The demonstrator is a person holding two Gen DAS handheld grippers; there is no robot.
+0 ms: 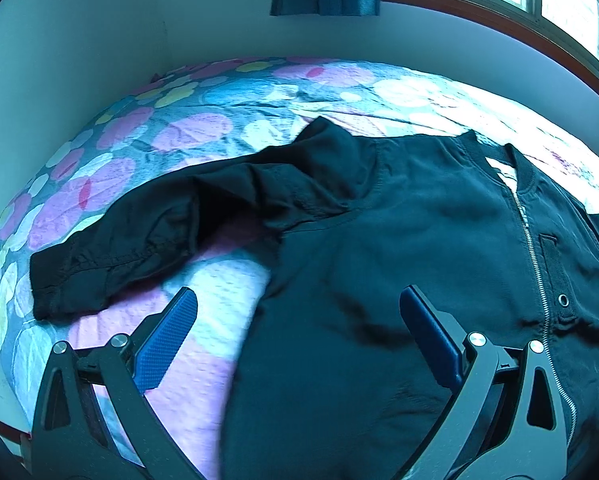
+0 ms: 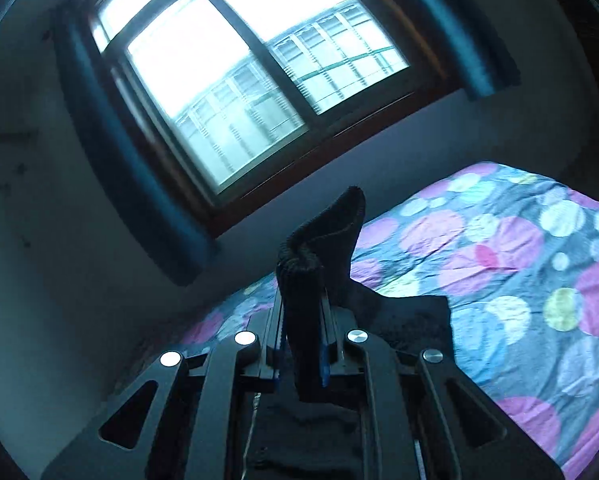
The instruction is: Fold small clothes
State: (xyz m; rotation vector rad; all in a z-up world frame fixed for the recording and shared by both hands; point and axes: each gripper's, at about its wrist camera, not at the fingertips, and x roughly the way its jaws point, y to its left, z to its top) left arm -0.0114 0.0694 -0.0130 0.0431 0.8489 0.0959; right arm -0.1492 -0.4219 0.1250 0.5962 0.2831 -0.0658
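A small black zip-up jacket (image 1: 399,240) lies spread on the flowered bed cover (image 1: 187,136), its zipper (image 1: 533,256) running down the right side and one sleeve (image 1: 139,236) stretched out to the left. My left gripper (image 1: 299,300) hovers open above the jacket's lower left body, blue pads (image 1: 167,340) wide apart with nothing between them. In the right wrist view my right gripper (image 2: 302,276) is shut on a ribbed black cuff (image 2: 303,280) of the jacket, lifted up off the bed, with the cloth bunched and sticking up past the fingertips.
A window (image 2: 235,80) with dark curtains (image 2: 111,160) fills the wall beyond the bed. The wall (image 1: 99,40) borders the bed at the back and left. The bed cover (image 2: 519,260) extends to the right of the lifted cuff.
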